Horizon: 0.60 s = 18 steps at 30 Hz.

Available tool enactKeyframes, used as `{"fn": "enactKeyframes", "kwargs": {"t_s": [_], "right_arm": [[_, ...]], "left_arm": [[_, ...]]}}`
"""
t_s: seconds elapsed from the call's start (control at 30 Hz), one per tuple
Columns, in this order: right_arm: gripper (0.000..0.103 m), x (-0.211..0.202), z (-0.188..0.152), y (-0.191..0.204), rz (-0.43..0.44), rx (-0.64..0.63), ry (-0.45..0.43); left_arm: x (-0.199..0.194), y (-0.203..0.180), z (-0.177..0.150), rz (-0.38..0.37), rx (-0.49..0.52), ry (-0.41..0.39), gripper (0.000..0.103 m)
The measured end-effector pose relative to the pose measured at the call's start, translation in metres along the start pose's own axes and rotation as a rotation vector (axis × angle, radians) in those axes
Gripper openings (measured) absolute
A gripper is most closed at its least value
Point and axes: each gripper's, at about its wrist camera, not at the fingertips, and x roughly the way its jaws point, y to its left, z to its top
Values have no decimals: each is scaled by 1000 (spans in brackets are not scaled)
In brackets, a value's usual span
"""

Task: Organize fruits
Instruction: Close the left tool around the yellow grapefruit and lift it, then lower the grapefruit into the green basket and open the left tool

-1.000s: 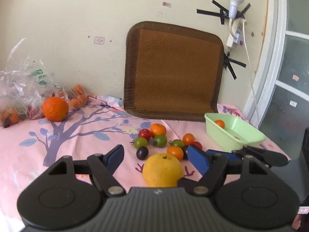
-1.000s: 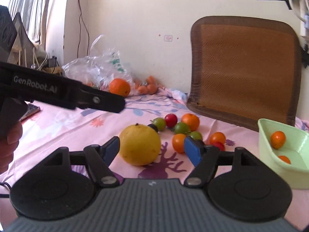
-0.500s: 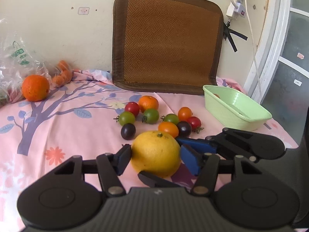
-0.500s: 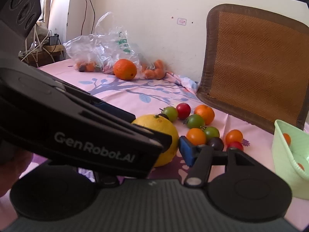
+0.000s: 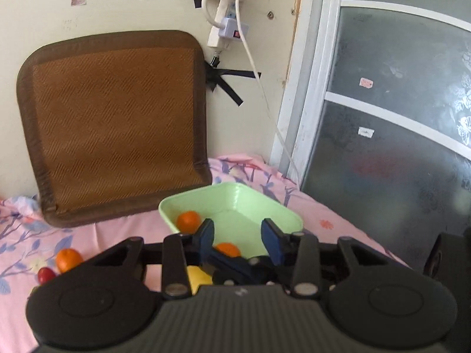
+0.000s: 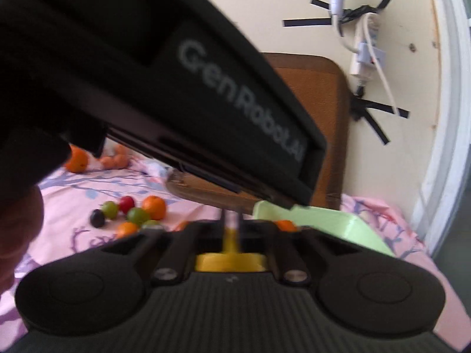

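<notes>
In the left wrist view my left gripper (image 5: pixel 238 236) is open and empty, its blue pads apart in front of the green tray (image 5: pixel 282 210), which holds two small oranges (image 5: pixel 188 220). Below it a bit of yellow (image 5: pixel 198 278) shows beside the right gripper's blue finger (image 5: pixel 232 261). In the right wrist view the left gripper's black body (image 6: pixel 176 82) crosses just above and hides my right fingertips. The yellow piece (image 6: pixel 229 260) there may be part of the gripper; whether the right gripper holds the large yellow fruit is hidden.
Loose cherry tomatoes and a small orange (image 6: pixel 153 207) lie on the pink floral cloth (image 6: pixel 76 194) left of the tray. A big orange (image 6: pixel 76 158) lies far left. A brown woven mat (image 5: pixel 112 123) leans on the wall; a cable and socket hang above.
Both grippers have lifted off the cloth and swung right toward the green tray. The large yellow fruit, between the fingers before, is out of clear sight now. The left gripper now crosses over the right.
</notes>
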Motion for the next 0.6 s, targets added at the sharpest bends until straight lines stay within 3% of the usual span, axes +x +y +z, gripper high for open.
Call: {"fn": "enactKeyframes", "kwargs": {"t_s": [0.07, 0.13, 0.2, 0.37, 0.47, 0.5, 0.6], "right_arm": [[7, 5, -6, -15, 24, 25, 41], [8, 10, -17, -29, 71, 74, 86], [12, 9, -23, -39, 106, 117, 73], [16, 4, -22, -36, 113, 110, 72], [17, 0, -18, -42, 181, 138, 80], [22, -4, -19, -40, 205, 135, 85], [55, 0, -20, -31, 232, 112, 142]], "left_arm": [[2, 7, 9, -27, -55, -31, 39], [5, 19, 10, 6, -85, -39, 41], [10, 38, 5, 48, -132, 1, 41], [21, 60, -20, 42, -226, 76, 41], [22, 63, -29, 63, -215, 91, 64], [24, 62, -30, 74, -197, 95, 73], [35, 59, -33, 55, -146, 129, 73]]}}
